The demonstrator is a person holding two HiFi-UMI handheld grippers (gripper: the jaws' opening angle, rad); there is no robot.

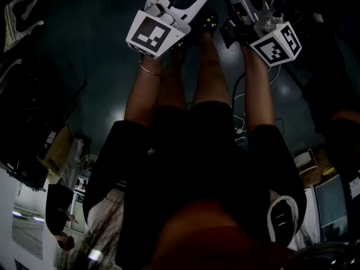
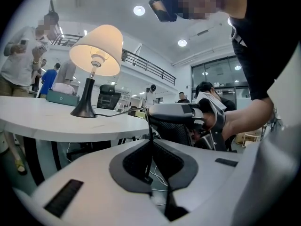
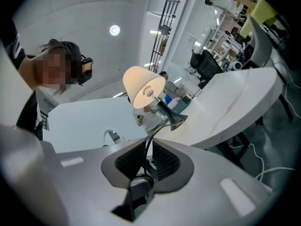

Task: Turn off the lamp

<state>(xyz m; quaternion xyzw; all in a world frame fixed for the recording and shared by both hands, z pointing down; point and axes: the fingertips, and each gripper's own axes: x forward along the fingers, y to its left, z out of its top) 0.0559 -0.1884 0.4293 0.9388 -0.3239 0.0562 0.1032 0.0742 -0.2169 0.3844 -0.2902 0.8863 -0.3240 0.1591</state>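
Lamp, lit, stands on the table ahead of both grippers. Left gripper is clamped on its cord; right gripper, jaws narrow, seemingly pinches it too. Switching off remains.

The left gripper carries a camera that sits close over its jaws and looks along them, about level. It faces a lamp standing on a white table, off to the left of its frame. The right gripper carries another camera, rolled to one side, so the same lamp and table lean across its frame. Both views share the lamp, the table and the cord running into their jaws. The left one also catches the right gripper at its right. The head camera looks steeply down the person's body to the dark floor, with both grippers at its top edge.
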